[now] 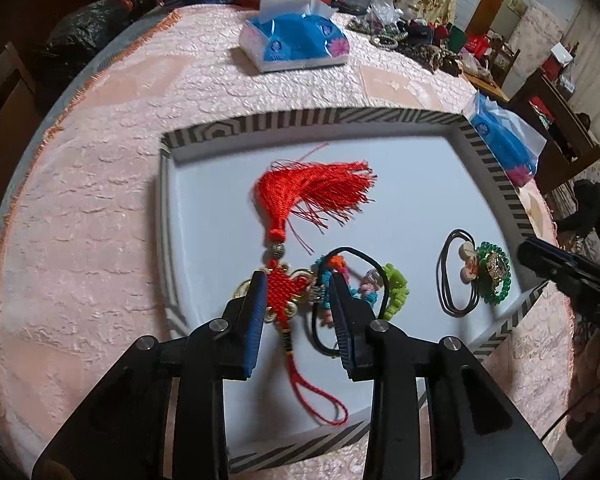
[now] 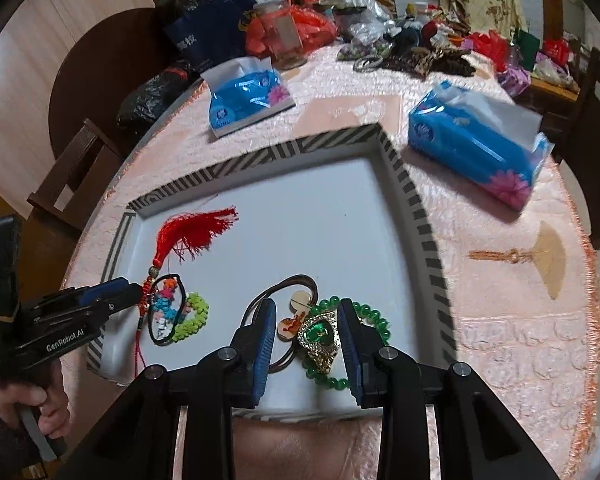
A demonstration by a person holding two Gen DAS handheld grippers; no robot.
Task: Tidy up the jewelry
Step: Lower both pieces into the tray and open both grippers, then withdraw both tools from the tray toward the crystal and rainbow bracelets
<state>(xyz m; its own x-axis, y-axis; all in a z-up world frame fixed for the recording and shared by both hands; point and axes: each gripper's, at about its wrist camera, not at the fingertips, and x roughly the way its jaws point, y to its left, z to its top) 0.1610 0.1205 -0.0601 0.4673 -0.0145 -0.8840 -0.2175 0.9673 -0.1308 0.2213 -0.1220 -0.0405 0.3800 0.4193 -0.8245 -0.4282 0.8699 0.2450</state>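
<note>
The near edge of the tray (image 1: 495, 152) is cut off behind both tools, and the jewelry heaped at the far edge of the tabletop (image 1: 112, 184), beyond the tray, is too blurred to sort. The left tool (image 1: 298, 280) stands slightly open over the tray's left half, its pads on either side of the red knot charm (image 1: 284, 292) without pressing it; the charm's tassel (image 1: 319, 192) fans toward the tray's far rim. Just right of the charm lie a black hair tie with colored beads (image 1: 339, 276) and a green bead piece (image 1: 395, 292). The right tool (image 2: 307, 320) hangs slightly open over the tray's right half, straddling a green-stoned brooch (image 2: 319, 336) and green bead bracelet (image 2: 375, 316); whether its pads touch them cannot be told. A brown hair tie (image 2: 284, 282) with a small wooden charm (image 2: 300, 300) lies beside these. Two blue tissue packs (image 2: 248, 100) (image 2: 475, 144) sit beyond the tray on the pink cloth. A hand (image 2: 32, 404) grips the left tool's handle. Dark chairs and bags crowd the room behind.
</note>
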